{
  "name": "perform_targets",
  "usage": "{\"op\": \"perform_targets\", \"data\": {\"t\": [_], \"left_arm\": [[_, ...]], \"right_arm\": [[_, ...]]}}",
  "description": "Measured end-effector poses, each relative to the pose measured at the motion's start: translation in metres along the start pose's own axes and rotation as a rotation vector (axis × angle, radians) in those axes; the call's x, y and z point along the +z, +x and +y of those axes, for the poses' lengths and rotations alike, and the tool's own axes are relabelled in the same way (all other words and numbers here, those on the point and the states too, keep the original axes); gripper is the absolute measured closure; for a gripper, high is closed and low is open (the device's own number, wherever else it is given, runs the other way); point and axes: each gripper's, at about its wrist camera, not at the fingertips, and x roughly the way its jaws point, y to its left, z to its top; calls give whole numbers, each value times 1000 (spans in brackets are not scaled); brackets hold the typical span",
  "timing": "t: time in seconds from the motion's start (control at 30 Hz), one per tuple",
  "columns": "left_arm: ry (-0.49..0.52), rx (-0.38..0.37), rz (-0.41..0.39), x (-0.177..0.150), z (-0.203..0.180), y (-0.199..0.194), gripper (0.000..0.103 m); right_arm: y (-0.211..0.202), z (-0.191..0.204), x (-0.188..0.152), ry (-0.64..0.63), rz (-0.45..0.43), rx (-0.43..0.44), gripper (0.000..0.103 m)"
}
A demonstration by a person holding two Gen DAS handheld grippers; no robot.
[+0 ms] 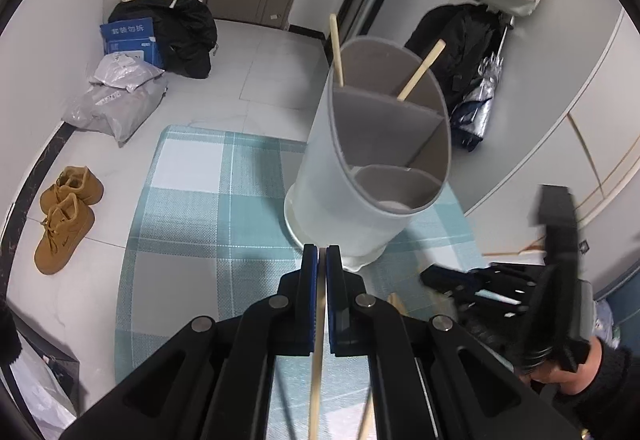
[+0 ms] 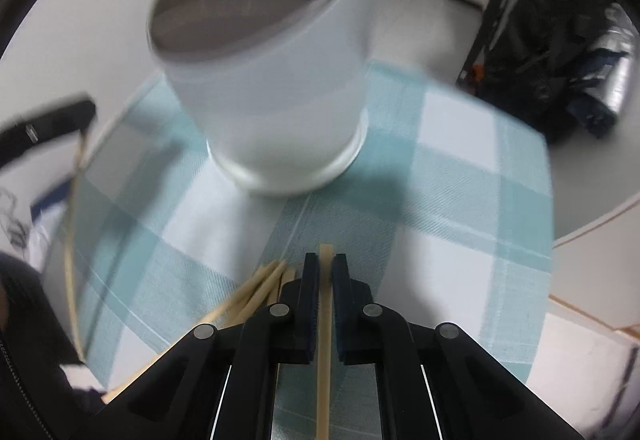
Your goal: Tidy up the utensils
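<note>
the left gripper (image 1: pixel 322 252) pinches a wooden chopstick (image 1: pixel 317 368) between closed jaws, just before the divided holder (image 1: pixel 360 176). the right gripper (image 2: pixel 325 260) clamps another chopstick (image 2: pixel 324 340), its tip poking past the pads, loose chopsticks (image 2: pixel 256 292) lying just left.

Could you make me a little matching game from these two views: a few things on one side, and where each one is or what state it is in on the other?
Things:
1. left tongs
2. grey holder
3. brown shoes
4. loose chopsticks

Places or states:
A. standing on the checked mat
B. on the tiled floor, beside the mat
C. shut on a single chopstick
D. lying on the mat beside the right tongs

Pairs: 1-C, 2-A, 3-B, 4-D
</note>
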Motion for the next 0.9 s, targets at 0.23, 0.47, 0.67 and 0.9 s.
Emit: {"op": "perform_targets", "data": {"t": [0.23, 0.47, 0.67, 0.9], "left_arm": [[43, 29, -104, 2, -28, -30, 103], [80, 41, -156, 8, -50, -53, 103], [105, 52, -145, 16, -64, -58, 103], [168, 58, -122, 30, -81, -65, 103]], "right_arm": [[-96, -30, -21, 170, -377, 111, 97], [-135, -23, -26, 199, -561, 134, 97], [-143, -24, -29, 195, -622, 154, 98], [-146, -25, -14, 161, -675, 158, 98]]}}
